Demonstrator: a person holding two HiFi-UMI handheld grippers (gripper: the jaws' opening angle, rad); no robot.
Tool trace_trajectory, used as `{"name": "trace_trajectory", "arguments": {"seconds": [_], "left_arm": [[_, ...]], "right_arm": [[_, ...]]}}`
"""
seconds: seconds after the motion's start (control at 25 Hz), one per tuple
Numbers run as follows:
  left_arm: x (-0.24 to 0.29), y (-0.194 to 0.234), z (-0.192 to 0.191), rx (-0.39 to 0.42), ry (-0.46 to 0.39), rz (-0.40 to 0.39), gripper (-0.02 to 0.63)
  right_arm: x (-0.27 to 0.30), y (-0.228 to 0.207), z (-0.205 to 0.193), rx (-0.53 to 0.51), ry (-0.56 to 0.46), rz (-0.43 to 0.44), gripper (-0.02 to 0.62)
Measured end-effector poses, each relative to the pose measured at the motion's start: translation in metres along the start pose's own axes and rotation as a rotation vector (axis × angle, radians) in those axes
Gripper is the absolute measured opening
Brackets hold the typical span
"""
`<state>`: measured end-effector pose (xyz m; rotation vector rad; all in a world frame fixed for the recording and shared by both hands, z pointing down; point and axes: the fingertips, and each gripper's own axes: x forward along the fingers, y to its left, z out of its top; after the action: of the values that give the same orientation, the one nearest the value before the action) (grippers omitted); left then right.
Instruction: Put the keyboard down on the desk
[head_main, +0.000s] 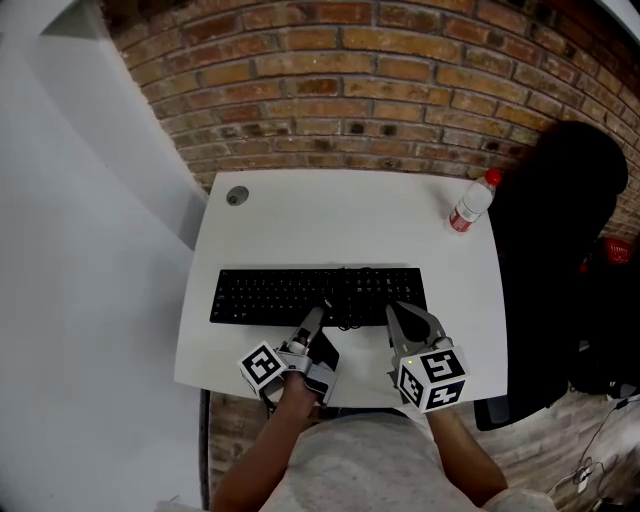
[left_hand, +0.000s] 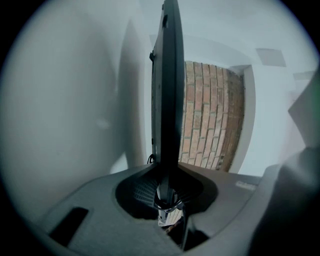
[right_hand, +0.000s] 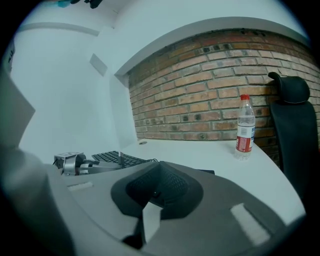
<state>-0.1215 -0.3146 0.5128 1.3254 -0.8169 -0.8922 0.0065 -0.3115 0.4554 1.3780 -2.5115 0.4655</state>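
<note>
Slippage is the worry: the left gripper pinches the near edge of the keyboard at a single spot, so a tug nearward before its jaws part could drag the board off the desk. The right gripper, jaws together on nothing, adds no hold. Black, slim and long, the keyboard stretches left to right across the desk's near half (flat or nearly so; whether it fully rests I cannot tell), well apart from the bottle at far right.
</note>
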Motion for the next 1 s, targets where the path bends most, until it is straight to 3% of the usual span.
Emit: {"name": "trace_trajectory", "arguments": {"seconds": [0.32, 0.56, 1.0], "left_arm": [[0.009, 0.027, 0.008, -0.004, 0.015, 0.076, 0.070], [0.015, 0.019, 0.003, -0.014, 0.027, 0.058, 0.071], [0.011, 0.033, 0.006, -0.026, 0.016, 0.150, 0.072]], "right_arm": [[0.017, -0.007, -0.009, 0.028, 0.025, 0.012, 0.003], [0.018, -0.013, -0.014, 0.047, 0.042, 0.011, 0.003], [0.013, -0.005, -0.022, 0.062, 0.050, 0.005, 0.004]]}}
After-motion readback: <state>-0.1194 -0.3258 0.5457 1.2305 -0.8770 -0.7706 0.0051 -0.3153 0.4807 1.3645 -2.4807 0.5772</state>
